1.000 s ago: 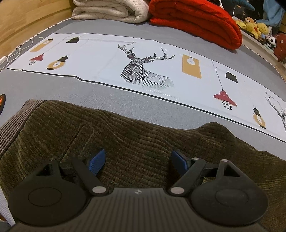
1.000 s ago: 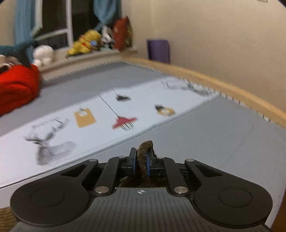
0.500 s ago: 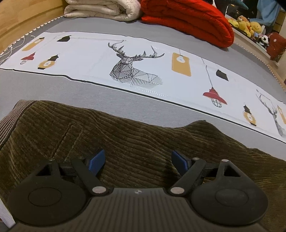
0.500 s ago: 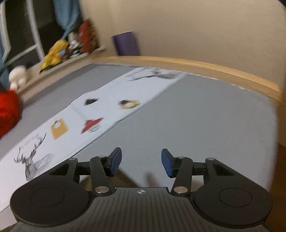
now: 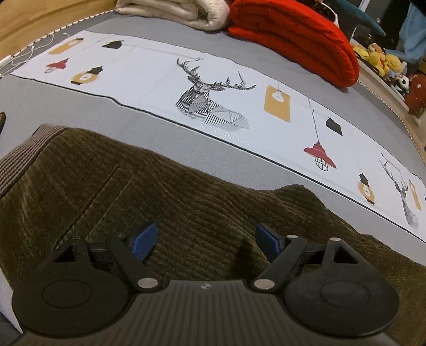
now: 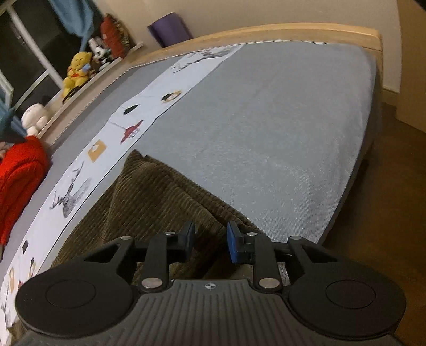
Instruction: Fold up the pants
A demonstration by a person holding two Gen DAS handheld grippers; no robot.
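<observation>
The olive-brown corduroy pants [image 5: 165, 202] lie spread on the grey bed [image 6: 266, 127], filling the near part of both wrist views, with the ribbed waistband [image 5: 24, 159] at the left edge of the left wrist view and a raised fold of cloth [image 6: 138, 159] reaching toward the printed runner in the right wrist view. The left claw [image 5: 205, 239] hangs just over the corduroy with its blue pads [image 5: 143, 239] spread wide apart — nothing sits between them, and whether the tips touch the fabric cannot be told. The right claw [image 6: 210, 241] is parted more narrowly, its pads [image 6: 233, 244] standing either side of a ridge of the pants near the fabric's right edge without closing on it. Beyond the pants runs a white bed runner [image 5: 159, 79] printed with a geometric deer [image 5: 210, 98], hanging lamps and mustard tags. At the far side of the bed a folded red blanket [image 5: 293, 34] lies just beside a folded cream blanket [image 5: 181, 10]. Stuffed toys [image 6: 77, 71] line a wooden ledge below the dark window, and a purple roll [image 6: 170, 29] stands behind the wooden bed frame [image 6: 266, 30] — brown floor shows past the bed's right edge.
</observation>
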